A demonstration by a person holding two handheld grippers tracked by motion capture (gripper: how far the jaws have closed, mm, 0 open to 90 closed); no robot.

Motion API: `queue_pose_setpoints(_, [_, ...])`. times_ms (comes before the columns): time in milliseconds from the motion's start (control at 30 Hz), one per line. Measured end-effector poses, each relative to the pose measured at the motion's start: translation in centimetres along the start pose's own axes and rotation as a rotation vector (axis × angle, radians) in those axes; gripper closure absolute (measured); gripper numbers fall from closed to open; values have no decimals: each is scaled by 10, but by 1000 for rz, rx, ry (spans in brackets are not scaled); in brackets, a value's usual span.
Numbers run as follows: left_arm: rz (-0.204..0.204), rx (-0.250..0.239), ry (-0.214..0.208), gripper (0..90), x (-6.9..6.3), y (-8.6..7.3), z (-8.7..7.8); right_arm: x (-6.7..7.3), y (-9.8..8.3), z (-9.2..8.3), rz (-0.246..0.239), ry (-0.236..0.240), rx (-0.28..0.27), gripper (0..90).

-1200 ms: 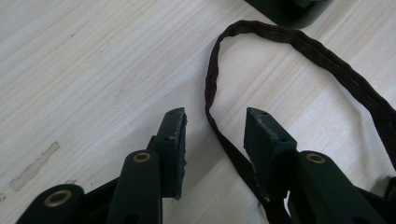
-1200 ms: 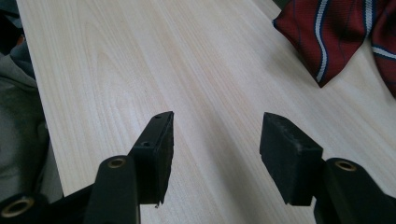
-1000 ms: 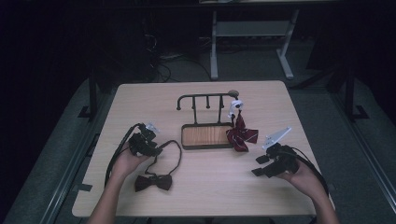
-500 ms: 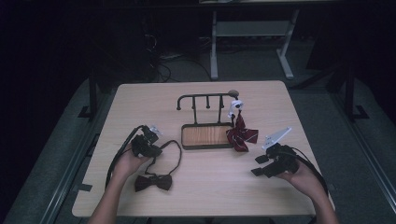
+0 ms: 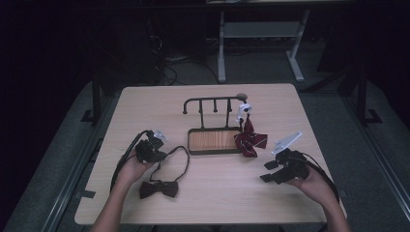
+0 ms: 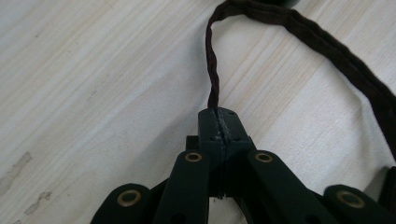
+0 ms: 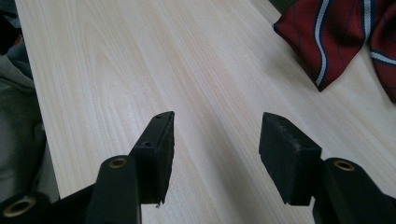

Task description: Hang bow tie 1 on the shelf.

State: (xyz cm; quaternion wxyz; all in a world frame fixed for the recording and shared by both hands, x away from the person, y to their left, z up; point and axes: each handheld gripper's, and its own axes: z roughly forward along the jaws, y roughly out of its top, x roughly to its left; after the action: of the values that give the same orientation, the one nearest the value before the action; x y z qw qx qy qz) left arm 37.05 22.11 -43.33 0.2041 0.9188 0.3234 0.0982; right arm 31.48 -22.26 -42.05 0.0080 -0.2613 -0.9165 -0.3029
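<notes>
The dark bow tie (image 5: 158, 188) lies flat near the front left of the bench (image 5: 212, 203), its thin neck strap (image 6: 213, 70) looping up and away from the bow. The left tool (image 5: 153, 145) has just been closing and is now clamped on that strap. The red striped bow tie (image 5: 250, 140) hangs against the right end of the small rack (image 5: 212, 104). The right tool (image 7: 217, 140) rests nearby, jaws apart, holding nothing.

No readable text, label, brand or number appears on anything here.
</notes>
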Motion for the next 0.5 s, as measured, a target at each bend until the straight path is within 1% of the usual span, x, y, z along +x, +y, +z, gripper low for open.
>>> queue_pose_setpoints(33, [0,0,0,898,0,0,0,0,0,0,0,0,0,449])
queue_pose_setpoints(67, [1,-10,0,898,0,0,-4,0,0,0,2,1,1,450])
queue_pose_setpoints(233, [2,-29,-6,898,-1,-1,-12,0,0,1,3,4,2,449])
queue_pose_setpoints(333, [-1,-45,-21,898,-3,-1,-17,0,-1,1,2,5,0,450])
queue_pose_setpoints(500, [16,-61,-38,897,-5,0,-25,-1,-1,1,2,4,0,449])
